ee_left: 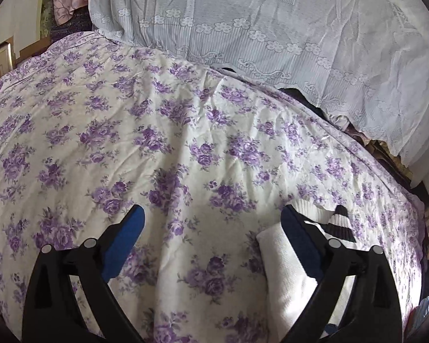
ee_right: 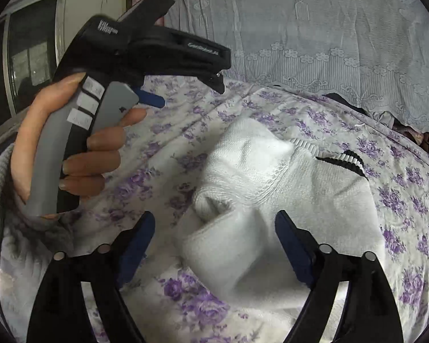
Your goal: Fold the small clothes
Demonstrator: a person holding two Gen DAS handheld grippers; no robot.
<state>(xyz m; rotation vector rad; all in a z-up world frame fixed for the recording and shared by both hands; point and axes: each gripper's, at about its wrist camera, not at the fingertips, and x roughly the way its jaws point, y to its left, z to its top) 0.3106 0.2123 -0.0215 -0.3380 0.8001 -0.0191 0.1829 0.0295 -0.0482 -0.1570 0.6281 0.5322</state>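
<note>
A white sock [ee_right: 271, 188] with a black-striped cuff [ee_right: 349, 160] lies folded over on the purple-flowered bedspread [ee_right: 186, 131]. My right gripper [ee_right: 214, 223] is open, its jaws either side of the sock's near fold, just above it. My left gripper [ee_left: 211, 217] is open and empty over bare bedspread [ee_left: 157, 131], with the sock [ee_left: 289, 265] beside and under its right finger. In the right wrist view the left gripper's body [ee_right: 146, 54] is held in a hand at the upper left, above the bed.
A pale lace-patterned cover [ee_left: 271, 23] drapes over a raised shape along the bed's far side. Dark items [ee_left: 314, 100] show under its hem. A framed window [ee_right: 31, 54] is at the far left.
</note>
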